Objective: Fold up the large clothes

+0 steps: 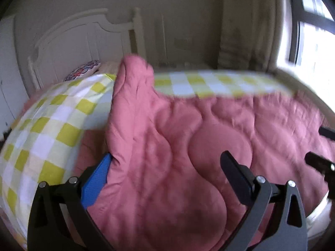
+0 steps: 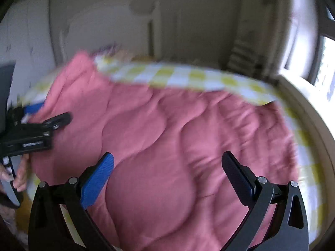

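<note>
A large quilt lies over the bed, its pink quilted side (image 1: 188,138) up and its yellow-and-white checked side (image 1: 41,129) folded over at the left and along the far edge. It also fills the right wrist view (image 2: 167,138). My left gripper (image 1: 167,163) is open, its fingers wide apart over the pink fabric, with a raised fold against its blue left pad (image 1: 96,182). My right gripper (image 2: 167,163) is open above the pink fabric. The left gripper also shows at the left edge of the right wrist view (image 2: 41,125). Both views are blurred.
A white headboard (image 1: 79,41) stands at the far left with a patterned pillow (image 1: 83,71) below it. A curtain (image 1: 245,31) and a bright window (image 1: 314,48) are at the right. A pale bed frame edge (image 2: 309,113) runs along the right.
</note>
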`<action>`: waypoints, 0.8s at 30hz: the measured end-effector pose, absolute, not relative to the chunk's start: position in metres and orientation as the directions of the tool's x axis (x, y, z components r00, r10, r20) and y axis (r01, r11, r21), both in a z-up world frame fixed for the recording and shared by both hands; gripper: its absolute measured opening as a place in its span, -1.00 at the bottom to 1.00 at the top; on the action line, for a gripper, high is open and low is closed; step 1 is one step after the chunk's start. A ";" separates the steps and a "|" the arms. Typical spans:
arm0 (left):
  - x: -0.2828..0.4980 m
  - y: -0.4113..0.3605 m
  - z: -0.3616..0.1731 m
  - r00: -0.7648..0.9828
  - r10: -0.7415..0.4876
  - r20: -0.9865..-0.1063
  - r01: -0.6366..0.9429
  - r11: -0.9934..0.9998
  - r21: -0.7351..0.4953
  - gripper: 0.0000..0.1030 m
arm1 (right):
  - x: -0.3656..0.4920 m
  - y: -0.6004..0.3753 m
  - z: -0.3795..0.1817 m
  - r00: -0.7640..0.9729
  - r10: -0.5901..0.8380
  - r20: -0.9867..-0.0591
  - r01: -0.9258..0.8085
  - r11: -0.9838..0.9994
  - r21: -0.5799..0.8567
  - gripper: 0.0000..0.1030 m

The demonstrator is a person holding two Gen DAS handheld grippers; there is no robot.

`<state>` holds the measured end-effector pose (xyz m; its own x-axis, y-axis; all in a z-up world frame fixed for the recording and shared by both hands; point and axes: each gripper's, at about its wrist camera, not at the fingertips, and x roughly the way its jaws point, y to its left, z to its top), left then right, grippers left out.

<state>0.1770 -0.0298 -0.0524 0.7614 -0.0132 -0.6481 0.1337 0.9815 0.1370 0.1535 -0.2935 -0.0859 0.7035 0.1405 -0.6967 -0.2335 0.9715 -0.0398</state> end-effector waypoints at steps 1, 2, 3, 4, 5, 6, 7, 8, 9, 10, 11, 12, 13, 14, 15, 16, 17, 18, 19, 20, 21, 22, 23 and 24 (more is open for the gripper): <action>0.178 -0.035 -0.061 0.756 0.007 -0.654 0.136 0.976 0.168 0.96 | 0.154 -0.295 -0.093 0.714 0.150 -0.684 -0.231 0.973 -0.028 0.91; 0.177 -0.037 -0.068 0.770 0.017 -0.638 0.135 0.973 0.188 0.96 | 0.154 -0.299 -0.094 0.711 0.170 -0.683 -0.233 0.972 -0.001 0.91; 0.177 -0.035 -0.070 0.774 0.014 -0.633 0.135 0.973 0.186 0.96 | 0.153 -0.303 -0.095 0.703 0.180 -0.688 -0.234 0.972 0.016 0.91; 0.177 -0.030 -0.069 0.771 -0.002 -0.637 0.138 0.977 0.164 0.96 | 0.154 -0.306 -0.093 0.695 0.181 -0.696 -0.233 0.972 0.021 0.91; 0.176 -0.026 -0.066 0.769 -0.006 -0.639 0.137 0.978 0.155 0.96 | 0.154 -0.309 -0.089 0.692 0.173 -0.701 -0.228 0.974 0.015 0.91; 0.176 -0.018 -0.061 0.775 -0.010 -0.631 0.130 0.981 0.144 0.96 | 0.153 -0.311 -0.086 0.698 0.159 -0.699 -0.217 0.976 0.006 0.91; 0.175 -0.008 -0.057 0.788 -0.013 -0.615 0.117 0.985 0.129 0.96 | 0.151 -0.315 -0.082 0.708 0.147 -0.691 -0.205 0.979 -0.002 0.91; 0.176 0.000 -0.052 0.798 -0.002 -0.603 0.094 0.988 0.121 0.96 | 0.151 -0.320 -0.081 0.716 0.140 -0.684 -0.194 0.981 -0.003 0.91; 0.178 0.012 -0.049 0.805 0.021 -0.593 0.054 0.993 0.109 0.96 | 0.151 -0.330 -0.079 0.726 0.132 -0.675 -0.175 0.985 0.005 0.91; 0.184 0.035 -0.047 0.803 0.058 -0.593 -0.016 0.997 0.075 0.96 | 0.151 -0.337 -0.077 0.733 0.124 -0.669 -0.154 0.988 0.015 0.91; 0.188 0.055 -0.047 0.790 0.098 -0.606 -0.087 0.995 0.048 0.96 | 0.150 -0.347 -0.075 0.742 0.103 -0.663 -0.116 0.993 0.024 0.91; 0.192 0.077 -0.049 0.761 0.173 -0.626 -0.189 0.981 0.041 0.96 | 0.149 -0.355 -0.073 0.749 0.081 -0.658 -0.082 0.996 0.028 0.91; 0.196 0.107 -0.052 0.711 0.257 -0.655 -0.321 0.947 0.024 0.96 | 0.148 -0.367 -0.069 0.758 0.050 -0.650 -0.031 0.999 0.040 0.91; 0.194 0.127 -0.052 0.685 0.290 -0.668 -0.397 0.918 -0.009 0.96 | 0.147 -0.375 -0.067 0.765 0.033 -0.643 0.006 0.998 0.059 0.91; 0.189 0.143 -0.049 0.667 0.325 -0.671 -0.466 0.884 -0.036 0.94 | 0.145 -0.381 -0.065 0.769 0.027 -0.638 0.030 0.997 0.077 0.91; 0.180 0.154 -0.042 0.674 0.349 -0.650 -0.511 0.857 -0.070 0.94 | 0.145 -0.388 -0.063 0.774 0.024 -0.632 0.051 0.994 0.100 0.91; 0.172 0.155 -0.034 0.707 0.343 -0.618 -0.501 0.860 -0.096 0.94 | 0.145 -0.391 -0.060 0.778 0.024 -0.628 0.059 0.992 0.110 0.91; 0.163 0.147 -0.022 0.755 0.325 -0.569 -0.460 0.882 -0.105 0.94 | 0.144 -0.392 -0.058 0.784 0.020 -0.620 0.064 0.992 0.113 0.91; 0.157 0.136 -0.014 0.789 0.307 -0.532 -0.419 0.903 -0.100 0.95 | 0.143 -0.391 -0.057 0.792 0.015 -0.611 0.064 0.992 0.106 0.91; 0.151 0.122 -0.007 0.825 0.277 -0.493 -0.366 0.926 -0.093 0.95 | 0.144 -0.389 -0.056 0.793 0.015 -0.609 0.059 0.993 0.102 0.91; 0.147 0.101 0.000 0.868 0.208 -0.451 -0.273 0.958 -0.083 0.96 | 0.145 -0.384 -0.057 0.791 0.021 -0.611 0.040 0.995 0.086 0.91; 0.148 0.088 0.003 0.884 0.160 -0.439 -0.214 0.974 -0.076 0.96 | 0.145 -0.380 -0.059 0.787 0.019 -0.616 0.030 0.997 0.069 0.91; 0.149 0.072 0.003 0.895 0.104 -0.434 -0.144 0.988 -0.060 0.96 | 0.144 -0.377 -0.062 0.781 0.011 -0.624 0.024 0.999 0.048 0.91; 0.154 0.055 0.001 0.894 0.055 -0.444 -0.077 0.997 -0.032 0.96 | 0.146 -0.375 -0.068 0.766 -0.005 -0.643 0.026 0.999 0.023 0.91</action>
